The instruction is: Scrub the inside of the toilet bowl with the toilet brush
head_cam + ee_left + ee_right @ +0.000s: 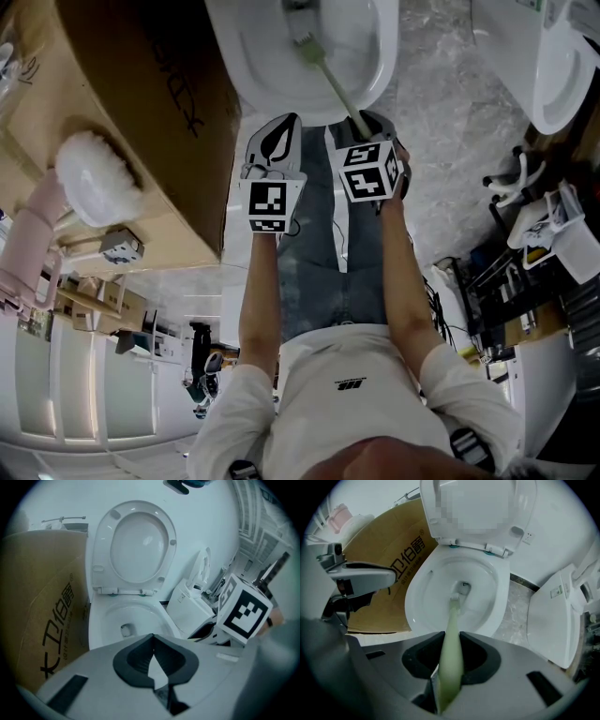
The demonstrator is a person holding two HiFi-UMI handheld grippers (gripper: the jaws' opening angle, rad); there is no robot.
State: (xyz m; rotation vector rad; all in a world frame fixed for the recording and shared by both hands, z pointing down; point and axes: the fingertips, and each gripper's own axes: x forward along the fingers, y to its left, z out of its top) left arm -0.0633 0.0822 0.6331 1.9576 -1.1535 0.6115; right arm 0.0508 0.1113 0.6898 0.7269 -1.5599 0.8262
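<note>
At 12 o'clock in head view: bowl [251, 80], with brush [336, 86] slanting into it from right gripper [364, 124] at centre. Left gripper [274, 141] sits just beside, at its 9 o'clock. Box [141, 94] at 10 o'clock.
Left gripper view: jaws pressed together, nothing between. Bowl ahead at 12 o'clock, seat [136, 545] raised.
Right gripper view: jaws clenched on brush handle. Bristles low inside bowl, near drain [464, 587], at 12 o'clock.

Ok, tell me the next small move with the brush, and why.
Probably sweep the brush head sideways along the bowl wall. The right hand-held gripper is shut on the toilet brush handle, and the head sits by the drain at the bottom, so the walls likely need scrubbing.
</note>
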